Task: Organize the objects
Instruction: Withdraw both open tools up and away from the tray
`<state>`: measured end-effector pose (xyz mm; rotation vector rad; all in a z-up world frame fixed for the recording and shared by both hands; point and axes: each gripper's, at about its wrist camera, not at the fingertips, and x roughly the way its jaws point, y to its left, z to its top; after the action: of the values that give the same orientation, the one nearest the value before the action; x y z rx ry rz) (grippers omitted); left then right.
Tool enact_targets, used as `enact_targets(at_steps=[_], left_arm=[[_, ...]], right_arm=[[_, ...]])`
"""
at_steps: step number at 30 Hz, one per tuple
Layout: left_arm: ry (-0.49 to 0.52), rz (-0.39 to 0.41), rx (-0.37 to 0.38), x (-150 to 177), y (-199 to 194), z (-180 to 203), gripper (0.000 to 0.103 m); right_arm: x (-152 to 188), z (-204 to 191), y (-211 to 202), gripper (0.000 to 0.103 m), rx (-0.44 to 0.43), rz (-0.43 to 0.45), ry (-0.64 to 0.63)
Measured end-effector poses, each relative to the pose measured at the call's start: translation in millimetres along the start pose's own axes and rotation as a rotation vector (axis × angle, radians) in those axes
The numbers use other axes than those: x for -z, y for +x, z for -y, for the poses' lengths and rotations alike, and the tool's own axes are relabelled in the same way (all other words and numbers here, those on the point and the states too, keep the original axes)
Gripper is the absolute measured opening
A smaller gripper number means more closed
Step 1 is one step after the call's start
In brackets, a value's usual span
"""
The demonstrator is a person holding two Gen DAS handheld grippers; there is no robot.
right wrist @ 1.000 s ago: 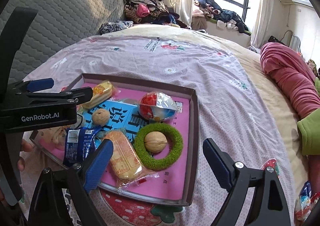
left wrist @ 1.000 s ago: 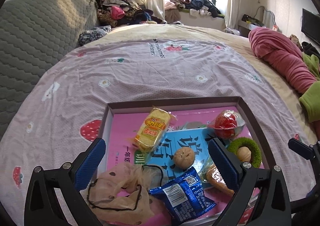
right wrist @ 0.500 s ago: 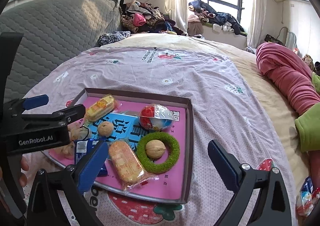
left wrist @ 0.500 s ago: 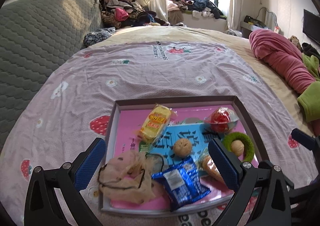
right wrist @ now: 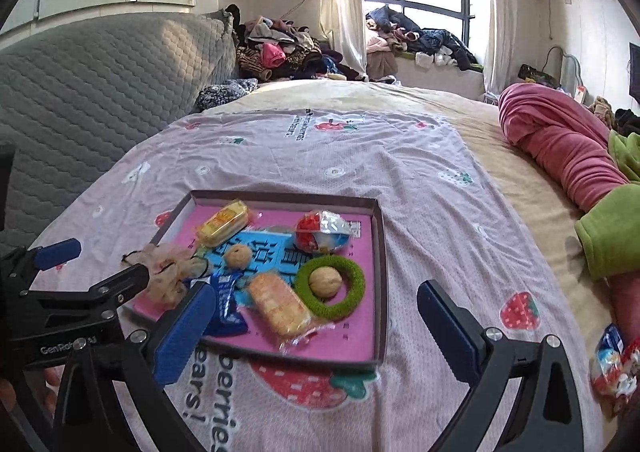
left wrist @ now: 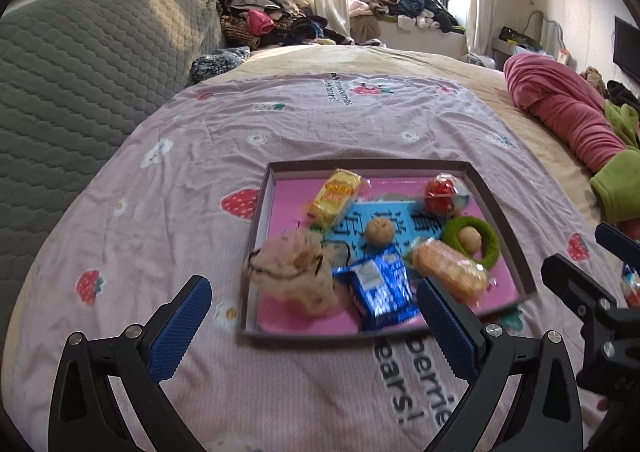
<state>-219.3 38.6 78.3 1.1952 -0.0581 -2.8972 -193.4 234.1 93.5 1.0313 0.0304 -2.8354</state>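
Note:
A shallow dark-rimmed tray (left wrist: 368, 165) (right wrist: 284, 197) with a pink bottom lies on the strawberry-print bedsheet. It holds a yellow snack pack (left wrist: 336, 196), a red-and-white wrapped ball (right wrist: 324, 232), a loose walnut (left wrist: 379, 230), a green ring (right wrist: 352, 292) with a second walnut inside, an orange cracker pack (right wrist: 278, 306), a blue packet (left wrist: 378, 292) and a beige scrunchie (left wrist: 294, 272). My left gripper (left wrist: 312, 288) hovers open before the tray's near edge, holding nothing. My right gripper (right wrist: 316, 290) is open and holds nothing above the tray's near right part.
A grey quilted headboard (left wrist: 80, 84) rises on the left. A rolled pink blanket (right wrist: 560, 148) and a green garment (right wrist: 612, 232) lie on the right. Loose snack packets (right wrist: 612, 364) sit on the bed's near right. Clothes are piled by the window (right wrist: 280, 48).
Both grippers have drawn back and upward from the tray, which now looks smaller and farther off. The right jaws have spread a little wider. The objects in the tray stay put.

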Motion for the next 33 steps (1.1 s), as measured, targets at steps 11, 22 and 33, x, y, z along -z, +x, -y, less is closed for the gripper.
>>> enact_targets(at_steps=[11, 22, 33], left_arm=[[0.003, 0.014, -0.012, 18.4, -64.2, -3.5, 0.102], [-0.002, 0.015, 0.009, 33.3, -116.8, -8.1, 0.102], [-0.002, 0.04, -0.009, 50.2, -156.8, -14.6, 0.102]], right_arm=[[3.8, -14.2, -57.4, 0.102, 0.02, 0.002, -0.018], [13.0, -23.7, -114.5, 0.102, 0.028, 0.022, -0.029], [23.0, -29.6, -154.4, 0.102, 0.035, 0.053, -0.03]])
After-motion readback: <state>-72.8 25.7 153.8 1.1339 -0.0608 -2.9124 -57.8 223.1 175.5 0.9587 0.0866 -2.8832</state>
